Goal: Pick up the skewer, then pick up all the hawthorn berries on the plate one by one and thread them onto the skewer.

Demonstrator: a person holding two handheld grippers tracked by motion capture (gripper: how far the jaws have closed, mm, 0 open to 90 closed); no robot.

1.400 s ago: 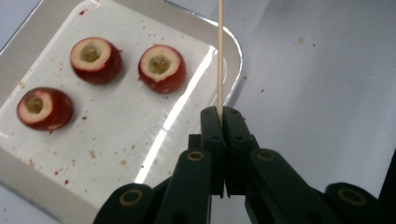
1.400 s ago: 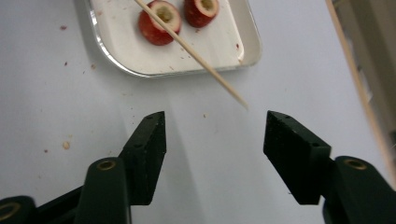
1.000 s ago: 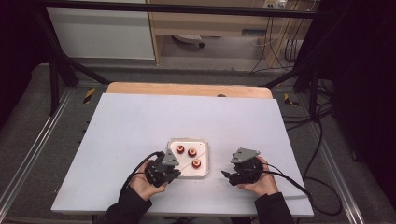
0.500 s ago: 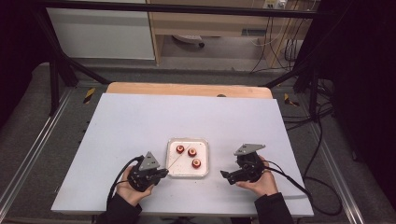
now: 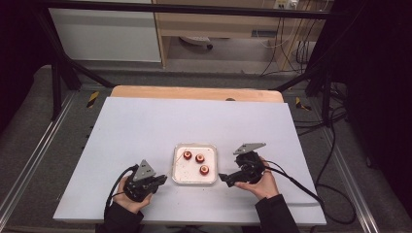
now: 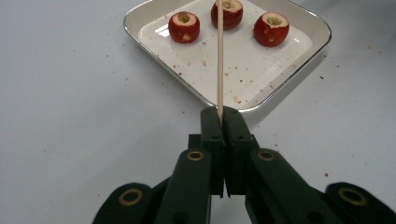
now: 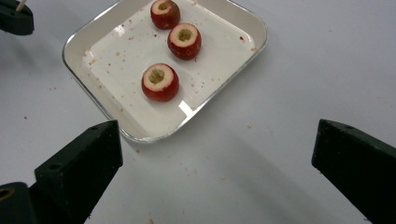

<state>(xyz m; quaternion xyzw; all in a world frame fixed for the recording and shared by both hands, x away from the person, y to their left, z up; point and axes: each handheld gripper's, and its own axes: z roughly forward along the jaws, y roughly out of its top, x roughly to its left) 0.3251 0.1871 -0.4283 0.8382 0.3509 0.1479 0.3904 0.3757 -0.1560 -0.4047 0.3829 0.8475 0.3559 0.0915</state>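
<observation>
- White sheeting is seen covering the table (image 5: 145,131), with a bare wooden strip at its far edge and dark floor, rails and trailing cables around it; red and pale crumbs are scattered over the sheet near the tray (image 6: 299,65).
- At the near middle of the table the tray, shallow, white inside and bright-rimmed, is seen lying flat between the two grippers.
- Three small red fruits (image 7: 160,82) with cored, pale tops are set upright in the tray, apart from one another.
- A thin wooden skewer (image 6: 219,56) is clamped at its near end between the closed jaws of the left gripper (image 6: 220,114), its tip pointing over the tray toward the fruits.
- The skewer is judged light, stiff along its length but easily snapped by a sideways load; a hold near its base is judged suitable.
- The fruits are judged light, round, smooth-skinned and likely to roll or slip; a gentle hold across the red sides is advised, so the cored middle stays free.
- The jaws of the right gripper (image 7: 212,154) have just been opening and are spread wide with nothing between them, just beside the tray's near rim.
</observation>
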